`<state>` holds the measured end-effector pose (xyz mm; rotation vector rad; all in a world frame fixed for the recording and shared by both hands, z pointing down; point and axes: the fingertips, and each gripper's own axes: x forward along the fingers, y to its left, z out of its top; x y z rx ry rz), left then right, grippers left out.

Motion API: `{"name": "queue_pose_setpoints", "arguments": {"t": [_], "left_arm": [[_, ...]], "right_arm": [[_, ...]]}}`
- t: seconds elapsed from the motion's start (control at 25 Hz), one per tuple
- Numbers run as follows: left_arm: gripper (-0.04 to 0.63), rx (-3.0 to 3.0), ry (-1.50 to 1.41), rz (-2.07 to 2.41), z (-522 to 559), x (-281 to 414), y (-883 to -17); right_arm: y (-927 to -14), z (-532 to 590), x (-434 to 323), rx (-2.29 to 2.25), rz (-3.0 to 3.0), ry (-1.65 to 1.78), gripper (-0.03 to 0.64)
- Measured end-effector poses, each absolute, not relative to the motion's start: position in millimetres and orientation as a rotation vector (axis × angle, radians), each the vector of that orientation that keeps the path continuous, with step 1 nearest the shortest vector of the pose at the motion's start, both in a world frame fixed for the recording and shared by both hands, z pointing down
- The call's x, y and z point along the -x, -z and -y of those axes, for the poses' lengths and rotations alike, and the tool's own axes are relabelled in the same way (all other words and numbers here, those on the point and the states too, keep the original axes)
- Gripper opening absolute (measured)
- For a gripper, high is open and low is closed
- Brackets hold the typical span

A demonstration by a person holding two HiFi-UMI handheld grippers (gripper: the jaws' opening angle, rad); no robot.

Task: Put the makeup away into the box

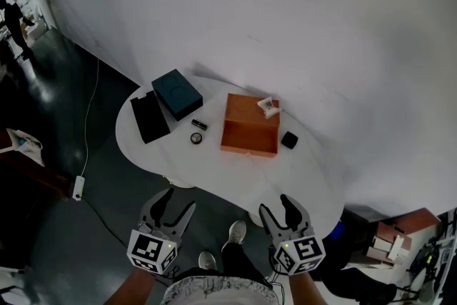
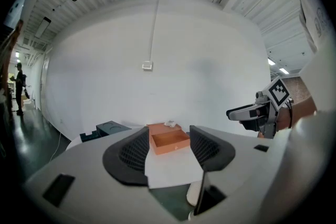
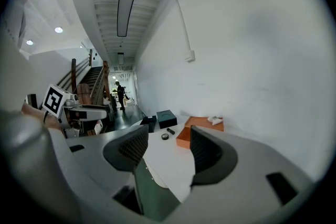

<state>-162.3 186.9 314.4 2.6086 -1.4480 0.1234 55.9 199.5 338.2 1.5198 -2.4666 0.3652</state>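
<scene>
One white bench (image 1: pixel 235 175) shows, and one orange box (image 1: pixel 248 133). There are two dark boxes: one teal box (image 1: pixel 176 92) and one flat black box (image 1: pixel 149 118). The small loose items number three: one black tube (image 1: pixel 199 124), one round compact (image 1: pixel 196 138) and one small black block (image 1: pixel 289 140). There is one crumpled white scrap (image 1: pixel 268 106). The tools number two: the left tool (image 1: pixel 180 200) and the right tool (image 1: pixel 275 205).

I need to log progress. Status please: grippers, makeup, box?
Left gripper and right gripper open, empty, short of the table. Round compact and black tube on table, outside open orange box. Nothing in the way.
</scene>
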Motion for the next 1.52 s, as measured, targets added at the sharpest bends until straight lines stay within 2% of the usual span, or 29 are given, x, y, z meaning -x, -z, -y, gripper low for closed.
{"name": "queue_pose_setpoints", "arguments": {"t": [0.68, 1.52], "left_arm": [[0.259, -2.583, -0.174, 1.451, -85, 114, -324], [0.259, -2.573, -0.275, 1.473, -15, 43, -325]], "right_arm": [[-352, -95, -100, -1.473, 2.464, -0.415, 0.259], [-370, -16, -166, -1.460, 2.508, -0.476, 0.261]]}}
